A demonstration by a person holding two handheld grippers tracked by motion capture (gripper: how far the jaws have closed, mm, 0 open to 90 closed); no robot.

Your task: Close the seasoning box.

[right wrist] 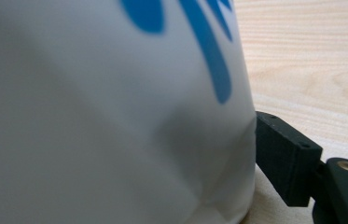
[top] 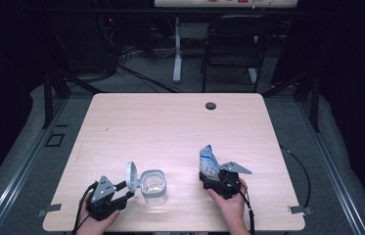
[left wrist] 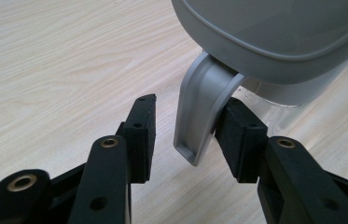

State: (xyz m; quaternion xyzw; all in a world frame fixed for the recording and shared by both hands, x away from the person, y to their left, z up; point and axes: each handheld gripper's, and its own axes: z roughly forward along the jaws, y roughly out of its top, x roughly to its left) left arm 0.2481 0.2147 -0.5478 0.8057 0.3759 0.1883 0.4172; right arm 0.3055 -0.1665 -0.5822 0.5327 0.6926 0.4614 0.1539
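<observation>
In the left gripper view, the left gripper (left wrist: 185,135) stands part open around the grey hinge tab (left wrist: 199,112) of a container lid: the right-hand jaw touches the tab, the left-hand jaw stands clear of it, so nothing is clamped yet. The grey lid (left wrist: 274,32) fills the upper right of that frame, swung up and open. In the high view the lid stands on edge at the lower left of centre, joined to a clear container (top: 153,185) that sits on the table (top: 170,127).

The right gripper (top: 214,178), at lower right of centre in the high view, holds a white and blue pouch (top: 208,159) upright. In the right gripper view one jaw presses its side; the other is hidden behind the pouch.

The pouch looks soft and light, likely to crumple, so a low hold near its base seems wise. The tab looks like stiff, smooth plastic and could slip; the container looks light and may slide if the lid is pushed.
</observation>
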